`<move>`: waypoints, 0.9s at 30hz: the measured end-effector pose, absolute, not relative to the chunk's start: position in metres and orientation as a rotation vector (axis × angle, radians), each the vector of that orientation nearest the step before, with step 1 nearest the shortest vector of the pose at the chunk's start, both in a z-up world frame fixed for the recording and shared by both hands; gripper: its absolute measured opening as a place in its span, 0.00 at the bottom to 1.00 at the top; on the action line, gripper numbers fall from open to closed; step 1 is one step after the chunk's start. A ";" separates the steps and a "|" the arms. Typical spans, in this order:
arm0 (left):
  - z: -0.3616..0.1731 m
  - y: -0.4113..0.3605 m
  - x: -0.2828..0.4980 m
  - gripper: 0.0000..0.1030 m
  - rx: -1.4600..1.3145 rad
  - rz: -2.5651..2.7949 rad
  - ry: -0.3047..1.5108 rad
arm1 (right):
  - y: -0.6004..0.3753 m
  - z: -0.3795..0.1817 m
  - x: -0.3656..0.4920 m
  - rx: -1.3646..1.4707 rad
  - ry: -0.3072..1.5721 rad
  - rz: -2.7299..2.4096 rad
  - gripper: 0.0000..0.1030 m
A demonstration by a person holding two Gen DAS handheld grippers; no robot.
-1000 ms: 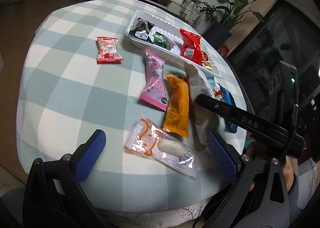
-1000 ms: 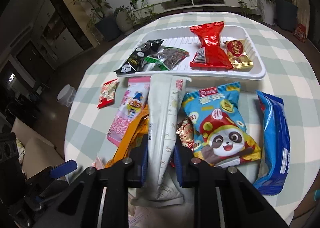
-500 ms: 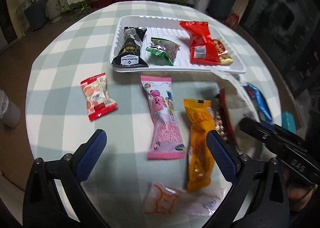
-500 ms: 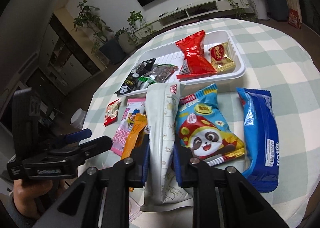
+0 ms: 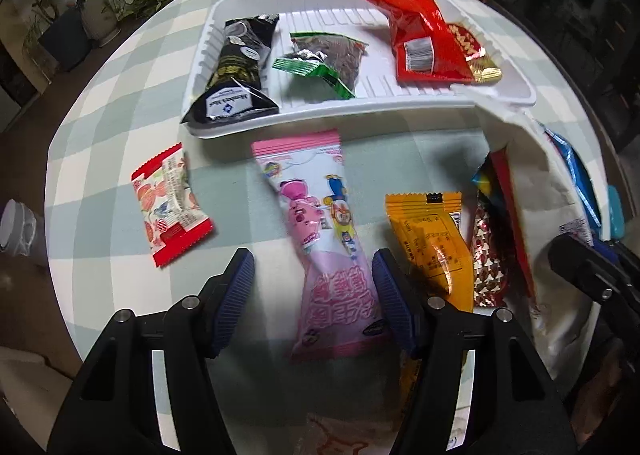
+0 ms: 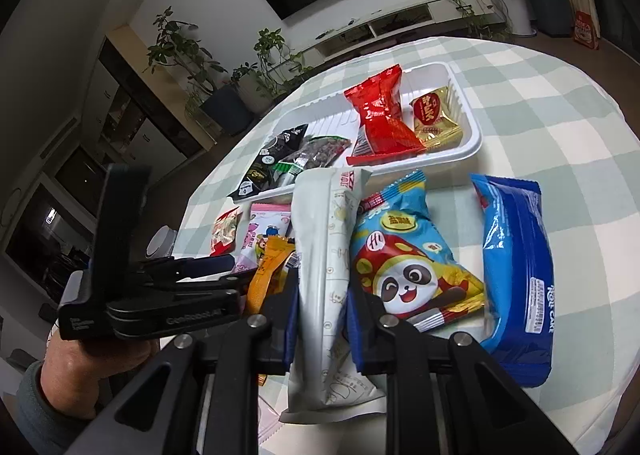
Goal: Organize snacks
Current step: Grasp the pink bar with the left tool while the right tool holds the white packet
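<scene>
A white tray (image 5: 504,97) at the far side of the checked table holds a black packet (image 5: 236,71), a green packet (image 5: 324,59), a red packet (image 5: 420,35) and a small gold one (image 5: 476,55). My left gripper (image 5: 312,287) is open, its blue pads either side of a long pink snack packet (image 5: 320,239) on the table. My right gripper (image 6: 320,319) is shut on a long white packet (image 6: 324,255) and holds it lifted, pointing towards the tray (image 6: 472,143). The white packet also shows in the left wrist view (image 5: 548,215).
Loose on the table: a red-and-white packet (image 5: 170,203), an orange packet (image 5: 432,243), a panda packet (image 6: 412,267), a blue roll-cake packet (image 6: 516,267). A clear wrapper (image 5: 340,435) lies under the left gripper. Plants and a TV stand lie beyond the table.
My left gripper has moved forward and down and its pads now straddle the pink packet, closer together than before. My right gripper has lifted the white packet slightly.
</scene>
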State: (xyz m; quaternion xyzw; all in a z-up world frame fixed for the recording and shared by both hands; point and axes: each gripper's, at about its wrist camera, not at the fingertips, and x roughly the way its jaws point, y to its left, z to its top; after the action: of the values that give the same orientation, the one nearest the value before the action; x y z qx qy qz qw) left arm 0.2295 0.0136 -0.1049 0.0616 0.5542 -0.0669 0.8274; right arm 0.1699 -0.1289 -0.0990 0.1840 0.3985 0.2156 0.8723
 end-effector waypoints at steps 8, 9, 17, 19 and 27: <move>-0.104 0.017 0.234 0.28 0.099 -0.186 1.164 | -0.131 -0.096 0.165 0.368 0.812 0.437 0.22; -0.103 0.019 0.233 0.28 0.091 -0.191 1.164 | -0.131 -0.095 0.164 0.365 0.807 0.436 0.22; -0.098 0.035 0.224 0.22 -0.003 -0.232 1.147 | -0.138 -0.093 0.165 0.414 0.782 0.449 0.22; -0.096 0.039 0.221 0.22 -0.017 -0.236 1.138 | -0.141 -0.093 0.166 0.441 0.777 0.463 0.22; -0.086 0.062 0.204 0.21 -0.156 -0.272 1.096 | -0.150 -0.094 0.168 0.522 0.758 0.475 0.22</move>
State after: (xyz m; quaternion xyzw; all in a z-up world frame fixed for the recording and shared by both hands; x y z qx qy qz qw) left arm 0.2038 0.0619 -0.0864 -0.0741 0.5188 -0.1289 0.8419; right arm 0.1681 -0.1503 -0.0939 0.2493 0.3622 0.2272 0.8689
